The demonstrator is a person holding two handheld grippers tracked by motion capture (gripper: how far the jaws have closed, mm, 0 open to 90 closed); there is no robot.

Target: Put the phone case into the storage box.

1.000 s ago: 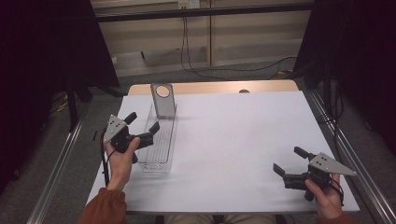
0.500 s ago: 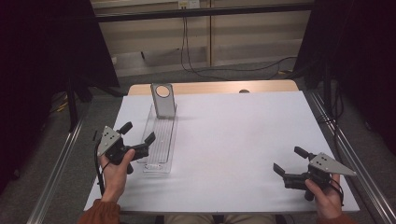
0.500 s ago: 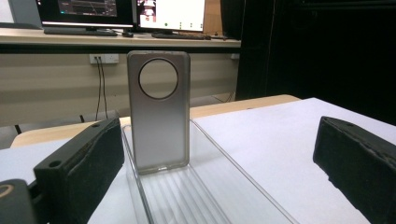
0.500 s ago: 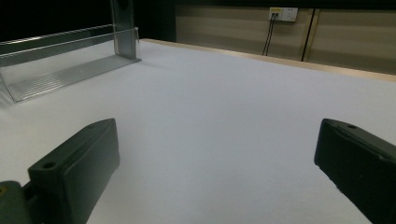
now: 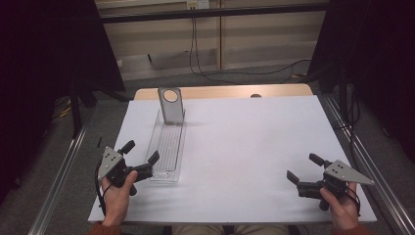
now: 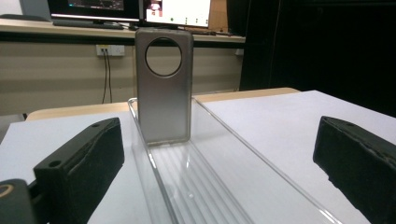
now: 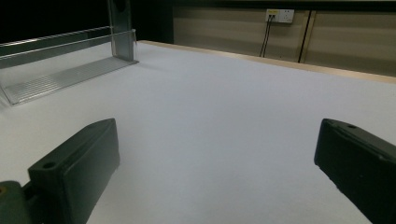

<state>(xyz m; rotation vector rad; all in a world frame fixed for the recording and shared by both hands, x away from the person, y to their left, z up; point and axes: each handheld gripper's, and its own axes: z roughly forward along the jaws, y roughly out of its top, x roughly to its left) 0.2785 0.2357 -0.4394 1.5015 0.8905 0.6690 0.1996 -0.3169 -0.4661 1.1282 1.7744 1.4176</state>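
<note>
Tray: clear plastic tray (image 5: 167, 147), long & narrow, lies on white table (image 5: 244, 147) at left side, running from near edge toward far edge; ribbed floor seen in left gripper view (image 6: 201, 182).
Plate: grey metal plate (image 5: 171, 105) w/ round hole near top stands upright at tray's far end, touching it; seen head-on in left gripper view (image 6: 164, 86).
L gripper: left gripper (image 5: 141, 157) held in person's left hand (image 5: 117, 196), just beside tray's near end; jaws spread wide, nothing between them but tray's near end. One jaw tip close to tray's left wall, contact can't tell.
R gripper: right gripper (image 5: 304, 169) in right hand (image 5: 340, 208) at table's near right corner, well apart from tray; jaws wide apart, empty, over bare tabletop.
Backdrop: cables (image 5: 205, 54) trail on floor beyond table; wall socket (image 7: 279, 15) in right gripper view.
</note>
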